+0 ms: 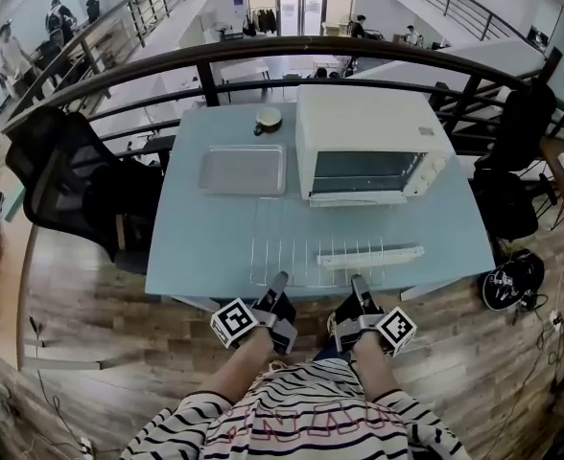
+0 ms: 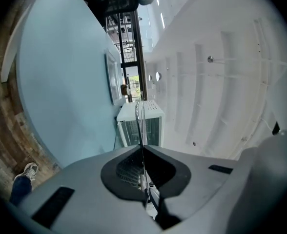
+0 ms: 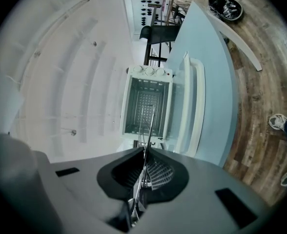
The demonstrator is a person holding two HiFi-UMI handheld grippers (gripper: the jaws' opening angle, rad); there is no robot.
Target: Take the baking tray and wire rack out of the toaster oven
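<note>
We have the wire rack (image 1: pixel 306 247) out of the toaster oven (image 1: pixel 368 142), held level over the dropped door and the near edge of the table (image 1: pixel 196 247). The left gripper (image 1: pixel 279 281) and right gripper (image 1: pixel 359 283) are each pinched tight on its near rim wire. We judge it light, stiff and slick (thin wire wants to pivot), so two spaced grips on the rim suit it. The baking tray (image 1: pixel 243 170) lies left of the oven.

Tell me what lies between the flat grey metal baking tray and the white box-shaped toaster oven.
Nothing: in the head view only a narrow bare strip of pale blue table separates the baking tray from the toaster oven.
</note>
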